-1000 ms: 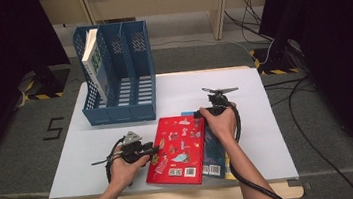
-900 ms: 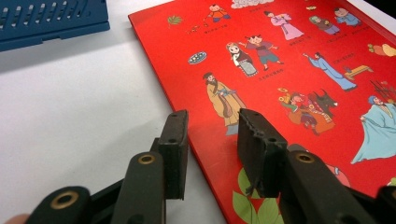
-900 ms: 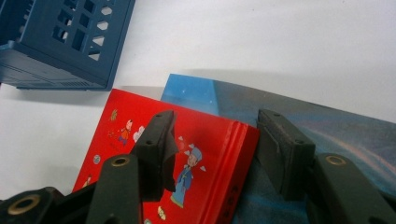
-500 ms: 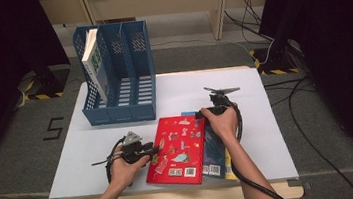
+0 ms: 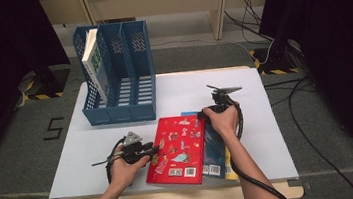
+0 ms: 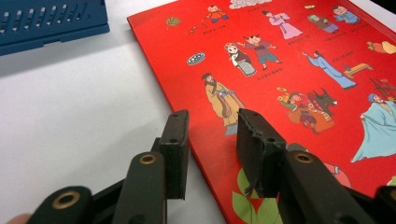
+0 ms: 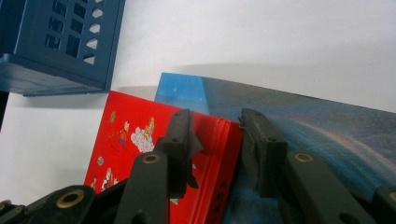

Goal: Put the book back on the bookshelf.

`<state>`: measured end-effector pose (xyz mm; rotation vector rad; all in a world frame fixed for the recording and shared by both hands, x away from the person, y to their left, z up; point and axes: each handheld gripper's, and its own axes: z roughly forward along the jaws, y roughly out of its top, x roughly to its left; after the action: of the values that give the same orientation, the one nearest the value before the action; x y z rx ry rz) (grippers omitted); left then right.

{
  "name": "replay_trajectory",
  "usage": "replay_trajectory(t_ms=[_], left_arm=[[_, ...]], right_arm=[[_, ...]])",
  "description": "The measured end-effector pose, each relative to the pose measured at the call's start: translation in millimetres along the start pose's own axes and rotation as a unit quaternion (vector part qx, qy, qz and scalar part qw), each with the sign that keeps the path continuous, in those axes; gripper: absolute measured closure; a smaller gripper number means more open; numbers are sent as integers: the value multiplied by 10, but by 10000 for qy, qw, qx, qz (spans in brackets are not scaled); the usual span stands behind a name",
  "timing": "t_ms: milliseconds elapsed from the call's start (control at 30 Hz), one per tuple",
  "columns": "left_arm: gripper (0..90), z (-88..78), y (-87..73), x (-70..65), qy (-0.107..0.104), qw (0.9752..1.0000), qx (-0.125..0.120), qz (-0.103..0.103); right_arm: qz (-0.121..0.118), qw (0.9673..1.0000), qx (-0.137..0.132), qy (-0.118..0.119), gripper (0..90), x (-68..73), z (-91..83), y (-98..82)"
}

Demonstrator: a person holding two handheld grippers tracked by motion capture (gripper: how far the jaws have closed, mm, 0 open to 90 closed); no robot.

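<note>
A red picture book [image 5: 177, 147] lies near the table's front edge, on top of a blue book [image 5: 216, 148]. My left gripper [image 5: 154, 151] comes in from the left. Its jaws [image 6: 212, 116] are open astride the red book's [image 6: 289, 70] left edge, one over the white table and one over the cover. My right gripper [image 5: 205, 114] is at the book's far right corner. Its jaws [image 7: 215, 116] have just been closing and stand apart. The red book's spine [image 7: 224, 140] is between them, with the blue book [image 7: 308, 116] beside it.
A blue three-slot file holder [image 5: 117, 81] stands at the table's back left, with a white book [image 5: 93, 58] leaning in its left slot. Its base shows in both gripper views [image 6: 46, 21] [image 7: 51, 42]. White table [image 5: 267, 119] lies right of the books.
</note>
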<state>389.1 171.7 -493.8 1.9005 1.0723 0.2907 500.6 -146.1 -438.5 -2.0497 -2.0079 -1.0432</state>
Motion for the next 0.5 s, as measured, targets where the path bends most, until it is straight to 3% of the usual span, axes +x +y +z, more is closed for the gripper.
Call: replay_trajectory(t_ms=[267,500], left_arm=[[618,-10,8,3,45,10000,49,-16],[608,-23,31,13,73,9999,-119,-44]], right_arm=[[130,9998,-124,95,730,-11,-40,2],[194,9996,-154,128,753,9,-83,20]])
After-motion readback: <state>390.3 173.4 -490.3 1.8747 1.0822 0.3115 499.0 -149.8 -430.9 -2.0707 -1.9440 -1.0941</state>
